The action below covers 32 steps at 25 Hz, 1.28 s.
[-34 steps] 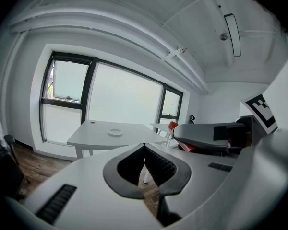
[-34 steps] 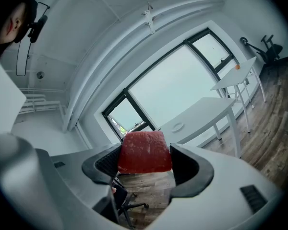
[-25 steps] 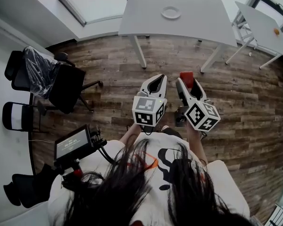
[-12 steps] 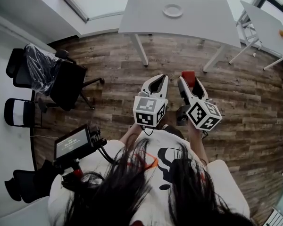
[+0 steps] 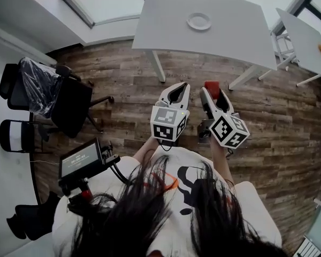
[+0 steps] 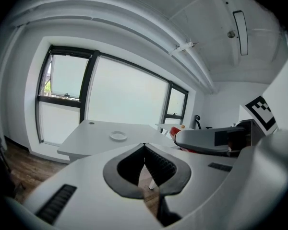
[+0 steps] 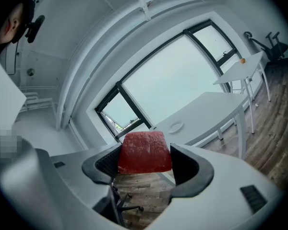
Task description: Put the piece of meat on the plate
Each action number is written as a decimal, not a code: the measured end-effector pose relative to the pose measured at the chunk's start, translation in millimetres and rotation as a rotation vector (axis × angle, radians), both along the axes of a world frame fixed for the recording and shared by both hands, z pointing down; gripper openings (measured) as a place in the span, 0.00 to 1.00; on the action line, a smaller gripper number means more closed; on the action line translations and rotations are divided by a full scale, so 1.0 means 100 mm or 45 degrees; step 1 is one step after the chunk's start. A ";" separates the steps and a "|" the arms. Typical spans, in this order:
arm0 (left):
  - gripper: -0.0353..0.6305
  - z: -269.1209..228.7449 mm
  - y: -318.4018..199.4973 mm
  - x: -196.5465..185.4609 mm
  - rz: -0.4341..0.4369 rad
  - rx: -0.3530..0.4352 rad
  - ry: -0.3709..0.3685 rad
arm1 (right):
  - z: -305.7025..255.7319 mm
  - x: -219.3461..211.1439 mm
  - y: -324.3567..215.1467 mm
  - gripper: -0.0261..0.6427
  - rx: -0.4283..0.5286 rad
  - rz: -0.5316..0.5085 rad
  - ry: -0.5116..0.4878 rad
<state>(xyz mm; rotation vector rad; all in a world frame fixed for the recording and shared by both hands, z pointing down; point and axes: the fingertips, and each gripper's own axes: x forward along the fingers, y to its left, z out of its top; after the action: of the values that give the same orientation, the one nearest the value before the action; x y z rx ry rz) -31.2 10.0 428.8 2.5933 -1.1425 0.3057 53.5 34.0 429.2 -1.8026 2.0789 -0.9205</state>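
— Right gripper status?
— Clamped on the piece of meat, above the floor. Left gripper closed, empty. Plate sits on the far worktop. Carry level, lower onto plate centre, then release.

The meat is a mottled red, set between the black-lined jaws of the white right tool; it and the white left tool each carry a cube of black-and-white square markers. The table is pale grey and the plate white, above a floor of brown wood-grain planks streaked light and dark. At the left are black chairs, and near is a white shirt printed in black and orange.
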 end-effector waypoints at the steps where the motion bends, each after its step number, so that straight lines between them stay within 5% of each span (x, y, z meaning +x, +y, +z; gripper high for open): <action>1: 0.06 -0.03 -0.14 -0.02 0.006 0.004 0.004 | 0.00 -0.02 -0.12 0.51 -0.003 0.005 0.001; 14: 0.06 -0.03 -1.62 -0.21 0.072 -0.028 0.051 | 0.02 -0.22 -1.55 0.51 -0.034 0.086 -0.003; 23: 0.06 0.05 -1.93 -0.02 0.133 -0.074 0.064 | 0.08 -0.07 -1.79 0.51 -0.091 0.139 0.016; 32: 0.06 0.27 -2.50 0.16 0.080 -0.106 0.048 | 0.32 0.15 -2.42 0.51 -0.124 0.088 -0.004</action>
<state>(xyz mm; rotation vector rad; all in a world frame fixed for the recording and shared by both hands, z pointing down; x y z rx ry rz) -15.5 -239.6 455.9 2.5547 -1.0152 0.3098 68.9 -208.2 461.2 -1.9068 1.9887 -1.0209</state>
